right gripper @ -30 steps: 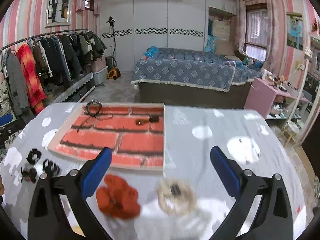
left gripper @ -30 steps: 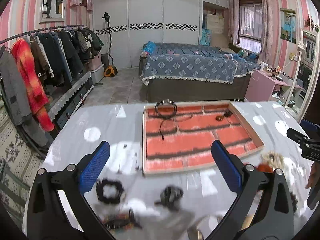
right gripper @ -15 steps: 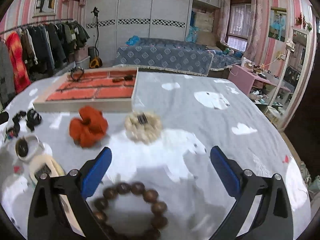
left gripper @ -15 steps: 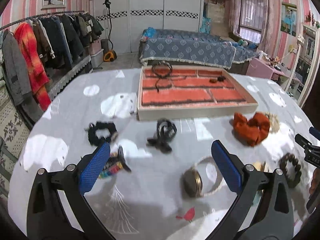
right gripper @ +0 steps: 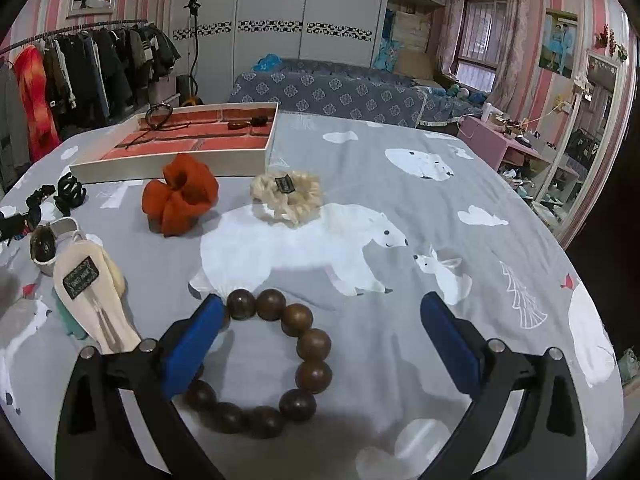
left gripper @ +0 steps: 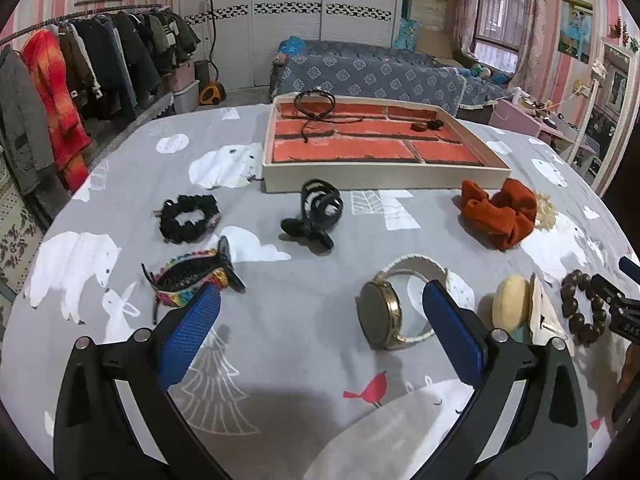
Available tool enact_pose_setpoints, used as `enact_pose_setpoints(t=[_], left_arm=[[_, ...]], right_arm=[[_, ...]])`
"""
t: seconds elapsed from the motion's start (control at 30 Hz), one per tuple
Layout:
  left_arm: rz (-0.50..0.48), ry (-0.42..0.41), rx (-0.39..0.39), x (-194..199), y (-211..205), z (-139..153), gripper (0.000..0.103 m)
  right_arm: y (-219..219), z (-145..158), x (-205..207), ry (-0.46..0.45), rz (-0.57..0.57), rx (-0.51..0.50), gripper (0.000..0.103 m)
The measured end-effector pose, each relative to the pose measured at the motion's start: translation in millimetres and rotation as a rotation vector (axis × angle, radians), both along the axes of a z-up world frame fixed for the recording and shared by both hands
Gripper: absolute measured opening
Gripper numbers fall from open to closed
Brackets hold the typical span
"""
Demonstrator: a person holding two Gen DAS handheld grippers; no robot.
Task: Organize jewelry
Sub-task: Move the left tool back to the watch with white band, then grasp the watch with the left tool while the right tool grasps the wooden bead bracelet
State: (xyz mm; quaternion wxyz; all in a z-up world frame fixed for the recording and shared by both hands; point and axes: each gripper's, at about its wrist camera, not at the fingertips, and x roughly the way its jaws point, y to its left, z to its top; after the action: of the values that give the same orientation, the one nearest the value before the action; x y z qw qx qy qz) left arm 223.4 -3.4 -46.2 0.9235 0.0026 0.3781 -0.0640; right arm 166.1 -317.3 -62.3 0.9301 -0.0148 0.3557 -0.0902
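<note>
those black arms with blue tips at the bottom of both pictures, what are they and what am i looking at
They are two hand-held grippers, one in each of a person's hands, each with a fisheye camera looking forward along its fingers. One picture comes from the left gripper, the other from the right gripper. Both have their jaws wide open and hold nothing. On the bear-print cloth lie a wristwatch, a wooden bead bracelet, an orange scrunchie, a cream scrunchie, a black scrunchie and hair clips. The brick-patterned tray holds a black cord bracelet.
</note>
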Motion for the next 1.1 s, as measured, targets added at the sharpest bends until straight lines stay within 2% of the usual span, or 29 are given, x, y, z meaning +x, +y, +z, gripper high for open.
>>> enact_pose_setpoints(t=[0.23,0.4,0.57,0.67,0.8,1.03,1.1], left_arm=[[-0.026,0.028,0.006,2,-10,-9,0.095],[-0.049,0.061,0.018,10,-22,-15,0.083],[-0.059,0.088,0.019,18,-30,-18,0.072],[-0.069,0.107,0.023,23,-36,-23,0.068],[-0.068,0.139,0.023,27,-37,-30,0.051],[-0.048,0.165,0.008,31,-32,-36,0.041],[-0.058,0.161,0.005,29,-33,-36,0.032]], right_arm=[[-6,-6,-2,0.032,-0.005,0.009,0.096],[-9,-11,2,0.07,-0.008,0.022,0.093],[-9,-19,8,0.125,0.003,0.033,0.069],[-11,-23,11,0.149,0.006,0.047,0.062],[-9,-25,14,0.156,0.022,0.056,0.053],[-5,-24,18,0.158,0.065,0.068,0.034],[-4,-24,18,0.158,0.074,0.076,0.031]])
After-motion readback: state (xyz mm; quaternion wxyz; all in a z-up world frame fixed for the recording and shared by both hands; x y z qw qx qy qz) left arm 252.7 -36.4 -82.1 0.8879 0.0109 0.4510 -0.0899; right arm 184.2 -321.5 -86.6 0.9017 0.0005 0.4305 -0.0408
